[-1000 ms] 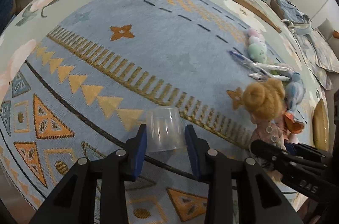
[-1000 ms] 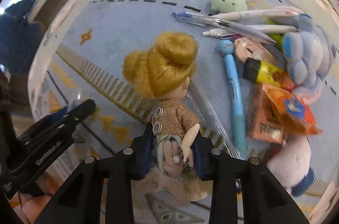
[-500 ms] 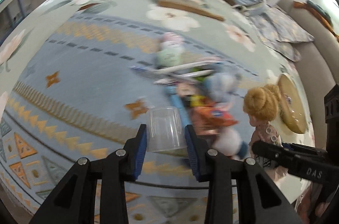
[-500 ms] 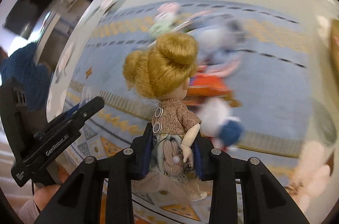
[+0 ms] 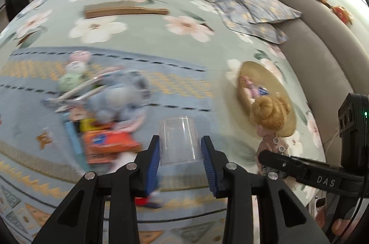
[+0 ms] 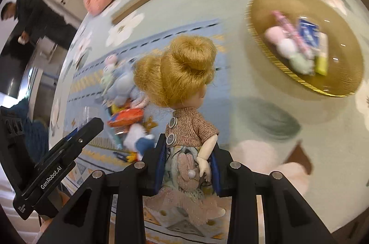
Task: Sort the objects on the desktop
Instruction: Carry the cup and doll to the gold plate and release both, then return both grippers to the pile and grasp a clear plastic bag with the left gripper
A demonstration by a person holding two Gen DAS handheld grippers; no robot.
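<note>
The small clear plastic cup [image 5: 178, 140] looks smooth and glossy between the ribbed blue pads of the left hand-held gripper [image 5: 180, 151], whose black arms are matt plastic with shiny metal screws. The blonde doll [image 6: 184, 105] in the right hand-held gripper [image 6: 188, 165] has fibrous hair, a knitted brown top and a gauzy skirt. The round gold tray [image 6: 260, 45] is shiny with a ribbed rim. The patterned blue and green carpet [image 5: 143, 36] is matt, woven cloth.
</note>
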